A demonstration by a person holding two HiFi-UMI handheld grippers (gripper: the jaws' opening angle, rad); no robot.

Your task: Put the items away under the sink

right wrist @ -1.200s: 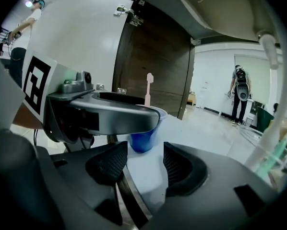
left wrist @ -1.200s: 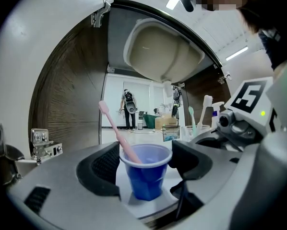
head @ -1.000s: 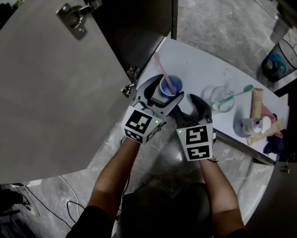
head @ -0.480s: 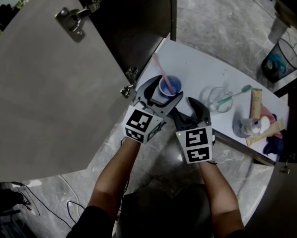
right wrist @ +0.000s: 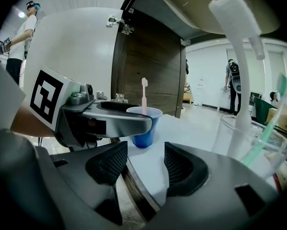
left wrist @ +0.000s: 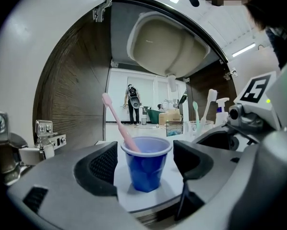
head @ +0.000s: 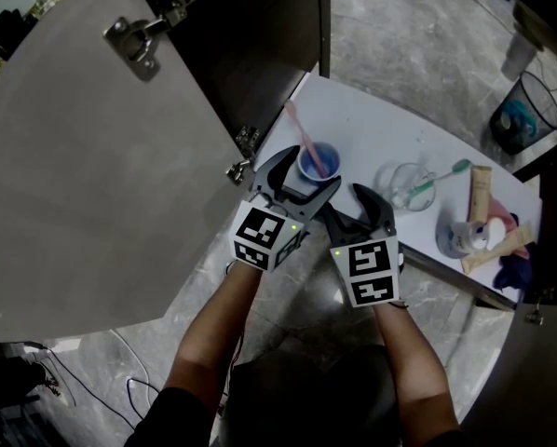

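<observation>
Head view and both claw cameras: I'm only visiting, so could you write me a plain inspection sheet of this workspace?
Surface: white cabinet shelf below the sink basin; cabinet door open.
Job's things: blue cup holding a pink toothbrush, upright near the shelf's front edge; clear glass with a green toothbrush; tubes further right.
Clutter: crumpled blue cloth at the shelf's right end.
Grippers: left claw open, pads either side of the blue cup, not touching it; right claw open, empty.
Cables: thin cables on the floor, lower left.
Surroundings: stone-look floor; mesh bin beyond the shelf.
</observation>
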